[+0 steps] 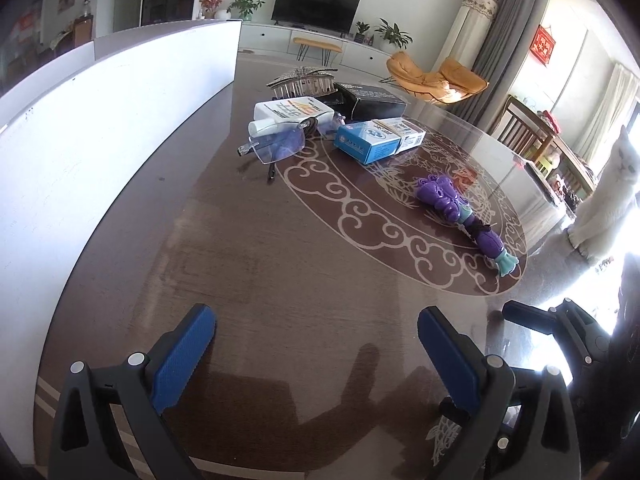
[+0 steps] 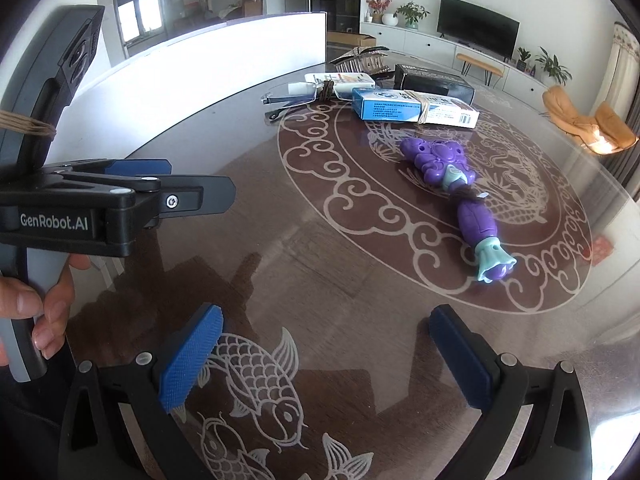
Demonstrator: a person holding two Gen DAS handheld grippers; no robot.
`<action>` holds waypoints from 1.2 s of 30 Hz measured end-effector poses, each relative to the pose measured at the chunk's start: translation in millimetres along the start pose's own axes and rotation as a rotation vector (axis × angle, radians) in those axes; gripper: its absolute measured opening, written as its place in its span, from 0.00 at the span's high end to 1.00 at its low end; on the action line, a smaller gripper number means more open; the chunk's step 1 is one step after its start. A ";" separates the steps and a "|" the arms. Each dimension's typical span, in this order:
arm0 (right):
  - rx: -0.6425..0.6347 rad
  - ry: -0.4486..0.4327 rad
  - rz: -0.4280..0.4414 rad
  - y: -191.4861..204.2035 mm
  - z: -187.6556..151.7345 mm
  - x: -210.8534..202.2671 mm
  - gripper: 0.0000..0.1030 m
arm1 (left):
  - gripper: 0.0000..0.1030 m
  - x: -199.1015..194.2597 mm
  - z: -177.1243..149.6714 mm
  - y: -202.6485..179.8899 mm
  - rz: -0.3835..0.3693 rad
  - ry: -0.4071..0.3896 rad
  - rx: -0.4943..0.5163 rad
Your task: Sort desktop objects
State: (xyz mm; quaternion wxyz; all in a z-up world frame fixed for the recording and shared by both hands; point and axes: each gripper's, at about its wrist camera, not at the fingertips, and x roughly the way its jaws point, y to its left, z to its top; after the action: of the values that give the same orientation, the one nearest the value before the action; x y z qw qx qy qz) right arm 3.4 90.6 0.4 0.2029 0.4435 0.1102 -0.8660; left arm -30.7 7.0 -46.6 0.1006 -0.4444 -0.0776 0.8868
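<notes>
My left gripper (image 1: 316, 344) hangs open and empty over the near part of the dark glass-topped table (image 1: 248, 264). My right gripper (image 2: 326, 352) is also open and empty, to the right of the left one, above a koi pattern. A purple and teal toy (image 1: 460, 212) (image 2: 460, 188) lies ahead, well beyond both grippers. Farther back lie rimless glasses (image 1: 280, 144) (image 2: 296, 94), a blue and white box (image 1: 376, 140) (image 2: 412, 108), a black box (image 1: 372, 98) (image 2: 432, 80), a white box (image 1: 292, 112) and a rhinestone hair comb (image 1: 304, 80).
A tall white board (image 1: 100, 140) stands along the table's left side. A white cat (image 1: 612, 200) sits past the table's right edge. In the right wrist view a hand (image 2: 44, 304) holds the left gripper's handle. Chairs and a TV cabinet stand beyond the table.
</notes>
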 end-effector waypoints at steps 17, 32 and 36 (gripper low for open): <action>0.000 0.000 0.000 -0.2 0.1 -0.2 0.00 | 0.00 1.2 -1.5 6.5 0.104 -0.011 -0.026; 0.000 0.000 0.000 -0.3 0.1 -0.3 0.00 | 0.00 3.5 -3.2 3.4 0.147 -0.003 0.000; 0.000 0.000 0.000 -0.2 0.0 -0.3 0.00 | 0.00 4.0 -2.7 2.6 0.153 -0.001 0.005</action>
State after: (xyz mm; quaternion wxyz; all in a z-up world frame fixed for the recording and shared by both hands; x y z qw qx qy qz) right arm 3.5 90.9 0.7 0.2029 0.4434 0.1101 -0.8661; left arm -31.2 5.6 -51.9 0.0335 -0.4484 -0.0410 0.8923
